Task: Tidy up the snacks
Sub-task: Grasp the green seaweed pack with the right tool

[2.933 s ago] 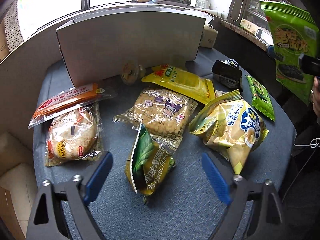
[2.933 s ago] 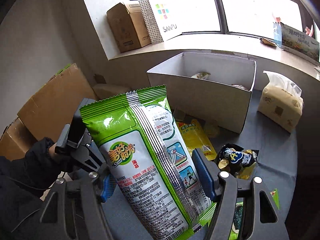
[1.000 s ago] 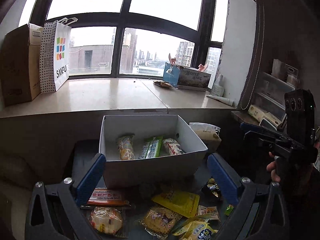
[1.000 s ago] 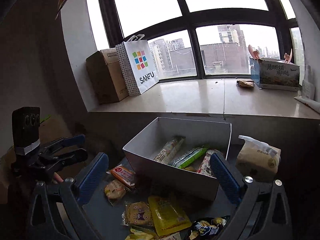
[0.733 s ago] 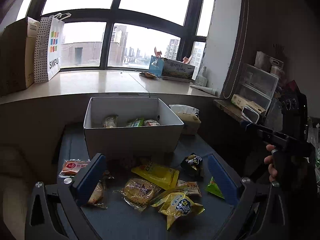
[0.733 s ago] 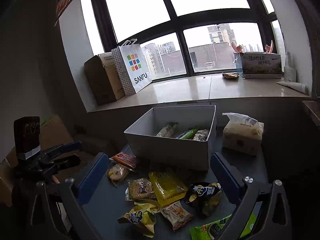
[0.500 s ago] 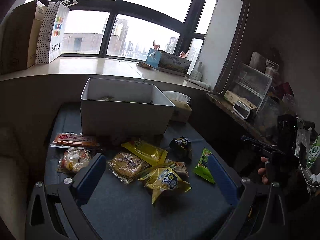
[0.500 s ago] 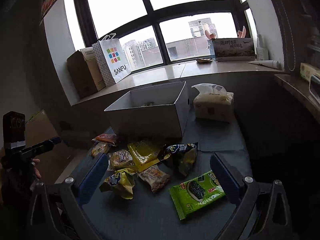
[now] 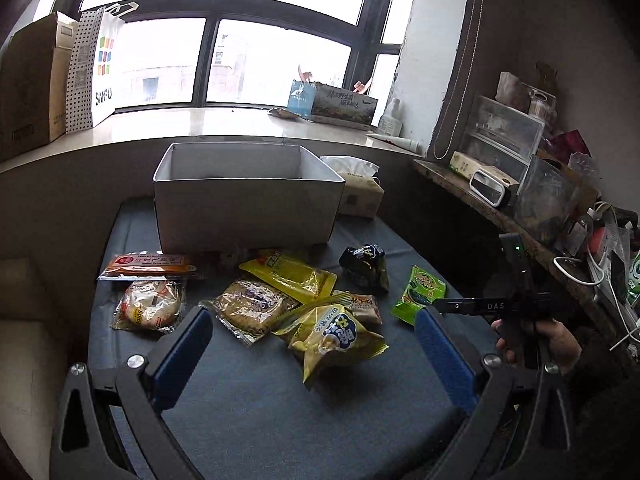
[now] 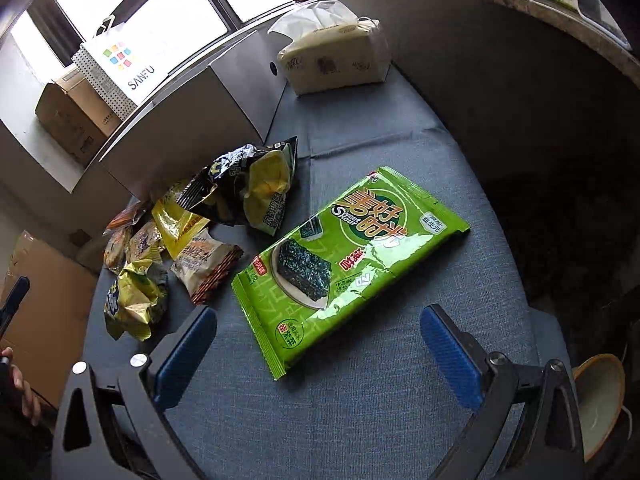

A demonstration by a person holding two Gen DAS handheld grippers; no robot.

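Right gripper [image 10: 316, 344]: jaws wide, nothing between them — poised low over the green seaweed pack [image 10: 352, 264], blue pads to either side of its near end, apparently lined up for a pick
Green seaweed pack: flat on the blue-grey table [image 10: 360, 420], face up, apart from the other snacks; lying diagonally, so a grasp across the narrow width looks likeliest
Left gripper [image 9: 316, 356]: jaws wide and empty, held back and high, aimed at the pile with the yellow chip bag [image 9: 336, 336] nearest — waiting, by the look of it
White box [image 9: 248, 204]: open top, at the far end of the table just behind the snacks; presumably the place to put them
Loose pile: orange flat pack [image 9: 146, 266], round bun [image 9: 150, 308], biscuit pack [image 9: 256, 306], yellow pouch [image 9: 294, 274], dark chip bag [image 9: 366, 266] — some overlapping
Left view only: whole spread, the box rim, the right hand's tool at the table's edge; box contents hidden from this angle
Right view only: print on the green pack, tissue pack [image 10: 336, 58] beside the box, small brown-edged snack [image 10: 206, 262] near the green pack's corner
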